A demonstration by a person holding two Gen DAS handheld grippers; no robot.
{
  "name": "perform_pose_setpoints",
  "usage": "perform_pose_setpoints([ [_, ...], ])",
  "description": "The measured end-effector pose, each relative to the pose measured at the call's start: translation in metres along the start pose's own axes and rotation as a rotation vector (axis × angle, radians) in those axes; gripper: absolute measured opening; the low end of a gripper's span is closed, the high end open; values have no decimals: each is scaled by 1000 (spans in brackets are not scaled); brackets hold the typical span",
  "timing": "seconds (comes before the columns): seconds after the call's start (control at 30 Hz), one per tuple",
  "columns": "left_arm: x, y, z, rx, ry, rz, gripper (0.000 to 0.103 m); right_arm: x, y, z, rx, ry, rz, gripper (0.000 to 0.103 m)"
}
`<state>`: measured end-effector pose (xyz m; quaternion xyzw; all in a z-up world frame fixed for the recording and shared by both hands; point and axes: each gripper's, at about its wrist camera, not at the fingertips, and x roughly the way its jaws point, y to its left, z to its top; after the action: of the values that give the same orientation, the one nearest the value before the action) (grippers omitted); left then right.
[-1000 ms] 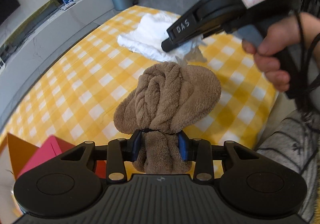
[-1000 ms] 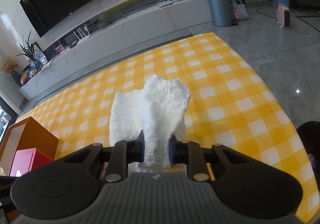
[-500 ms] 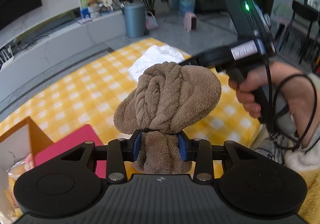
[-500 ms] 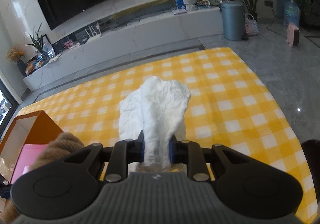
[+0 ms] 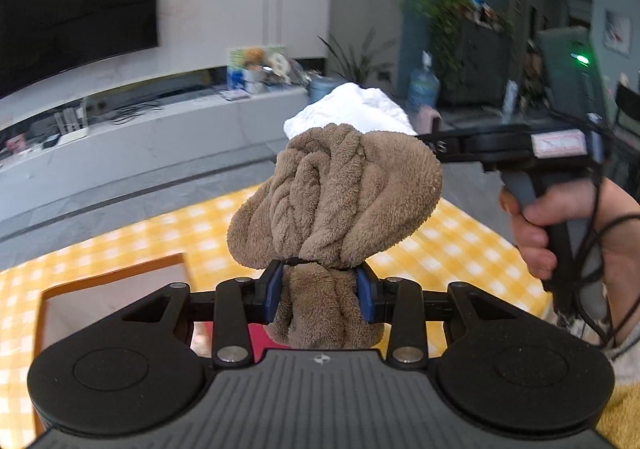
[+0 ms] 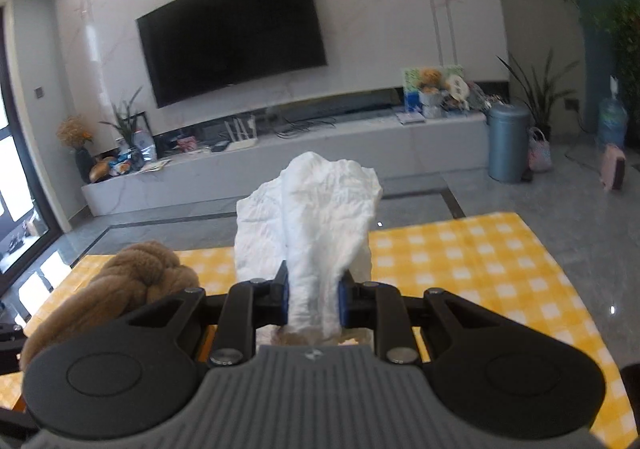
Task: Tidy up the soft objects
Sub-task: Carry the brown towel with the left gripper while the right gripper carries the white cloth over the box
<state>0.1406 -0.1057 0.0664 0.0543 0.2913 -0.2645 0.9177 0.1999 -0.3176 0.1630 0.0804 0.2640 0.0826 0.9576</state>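
Note:
My left gripper (image 5: 320, 295) is shut on a bunched brown towel (image 5: 336, 201), tied with a dark band and held up above the yellow checked tablecloth (image 5: 452, 237). In the right wrist view my right gripper (image 6: 313, 303) is shut on a crumpled white cloth (image 6: 316, 221), also lifted off the table. The brown towel (image 6: 132, 281) shows at that view's lower left. The white cloth (image 5: 352, 109) pokes out behind the brown towel in the left wrist view, where a hand (image 5: 560, 225) grips the right tool's handle.
An orange open box (image 5: 116, 281) sits on the tablecloth below my left gripper, with something pink-red (image 5: 260, 341) inside. Beyond the table lie grey floor, a long white TV console (image 6: 320, 153), a wall television (image 6: 232, 29) and a blue-grey bin (image 6: 508, 141).
Both grippers rose and tilted up with their loads; the white cloth left the table. The views swung from the tablecloth toward the room, and the orange box came in under the left gripper.

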Motion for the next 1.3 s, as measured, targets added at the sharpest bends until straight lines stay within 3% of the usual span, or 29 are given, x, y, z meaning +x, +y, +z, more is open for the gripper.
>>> perform_pose_setpoints([
  [0.27,-29,50,-12,-144,-92,131,43,3,92,6,-127,-18,124,20],
  [0.5,-33,83,-41,-218,-52,275,43,38,151,-9,-187,70,201,21],
  [0.77,-19,109,-77,-274,59,357,43,94,195,-55,-288,271,210,21],
  [1.0,-24,108,-82,-244,49,422,43,132,218,-94,-451,400,107,20],
  [1.2,-18,113,-82,-228,53,418,43,146,213,-95,-426,442,82,20],
  [1.3,-28,124,-82,-282,13,334,43,142,207,-89,-397,435,103,20],
])
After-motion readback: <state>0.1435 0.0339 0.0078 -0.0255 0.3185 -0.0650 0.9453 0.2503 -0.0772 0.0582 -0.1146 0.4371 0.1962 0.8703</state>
